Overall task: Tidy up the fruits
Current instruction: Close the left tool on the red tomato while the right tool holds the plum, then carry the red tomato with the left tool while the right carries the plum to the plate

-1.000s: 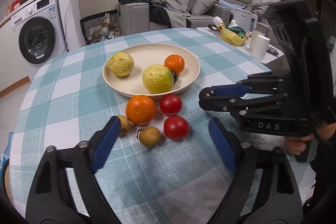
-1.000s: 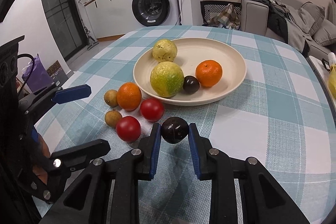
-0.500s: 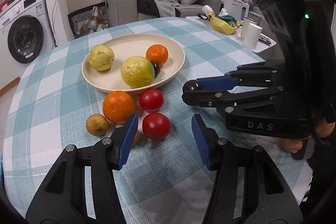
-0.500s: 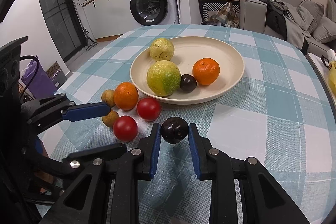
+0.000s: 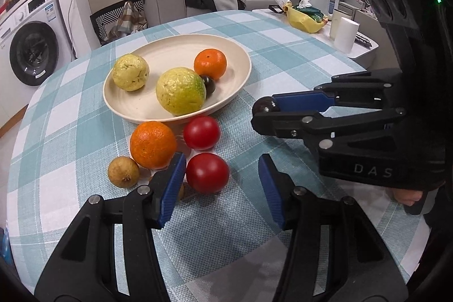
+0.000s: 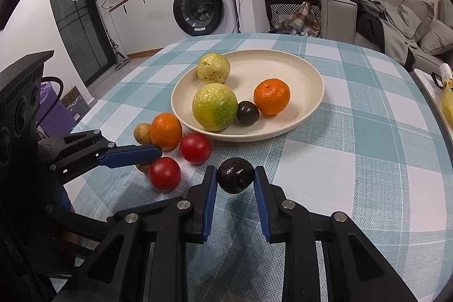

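Observation:
A cream plate (image 5: 235,92) on the checked cloth holds two yellow-green fruits, a mandarin (image 5: 210,63) and a small dark fruit (image 5: 209,84). In front of it lie an orange (image 5: 153,145), two tomatoes and two small brown fruits. My left gripper (image 5: 219,188) is open around the near tomato (image 5: 207,173). Its left pad sits close beside the tomato, and a gap shows at the right pad. The second brown fruit is mostly hidden behind that left finger. My right gripper (image 6: 235,180) is shut on a dark round fruit (image 6: 235,179), held just above the cloth.
The other tomato (image 5: 201,132) and the brown fruit (image 5: 123,171) crowd the left gripper's left side. A side table with a paper roll (image 5: 345,34) and a yellow bag stands beyond the table's right edge. A sofa and a washing machine stand behind.
My left gripper narrowed its jaws and moved forward and down, so the near tomato now lies between its fingers. The right gripper kept still with the dark fruit.

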A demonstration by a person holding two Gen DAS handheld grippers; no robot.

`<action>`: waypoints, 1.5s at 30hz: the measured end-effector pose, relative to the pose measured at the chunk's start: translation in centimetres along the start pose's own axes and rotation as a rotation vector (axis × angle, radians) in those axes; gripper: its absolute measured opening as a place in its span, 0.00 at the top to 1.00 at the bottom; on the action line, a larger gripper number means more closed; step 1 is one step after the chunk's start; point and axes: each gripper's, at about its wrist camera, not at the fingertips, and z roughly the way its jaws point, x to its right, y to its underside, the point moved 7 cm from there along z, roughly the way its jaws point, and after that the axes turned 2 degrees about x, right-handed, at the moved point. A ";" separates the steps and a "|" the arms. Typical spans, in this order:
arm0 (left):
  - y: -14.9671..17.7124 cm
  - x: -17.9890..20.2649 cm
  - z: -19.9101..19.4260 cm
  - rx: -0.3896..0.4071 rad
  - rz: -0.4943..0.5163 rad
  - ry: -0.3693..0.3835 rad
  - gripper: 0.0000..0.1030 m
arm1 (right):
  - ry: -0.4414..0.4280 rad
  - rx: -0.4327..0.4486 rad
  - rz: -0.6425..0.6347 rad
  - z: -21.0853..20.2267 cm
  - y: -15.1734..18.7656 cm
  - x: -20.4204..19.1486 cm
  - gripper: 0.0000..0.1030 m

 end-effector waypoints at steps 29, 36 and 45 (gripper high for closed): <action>0.2 -0.3 0.1 -0.007 -0.025 0.053 0.74 | 0.010 0.004 0.002 0.0 0.0 0.2 0.74; -0.4 -1.4 -0.9 0.057 -0.072 0.055 0.74 | 0.002 0.022 0.004 -0.2 -0.2 0.1 0.74; -1.4 -3.3 -2.0 0.125 -0.134 0.018 0.74 | 0.002 0.055 0.010 -0.7 -0.7 -0.1 0.74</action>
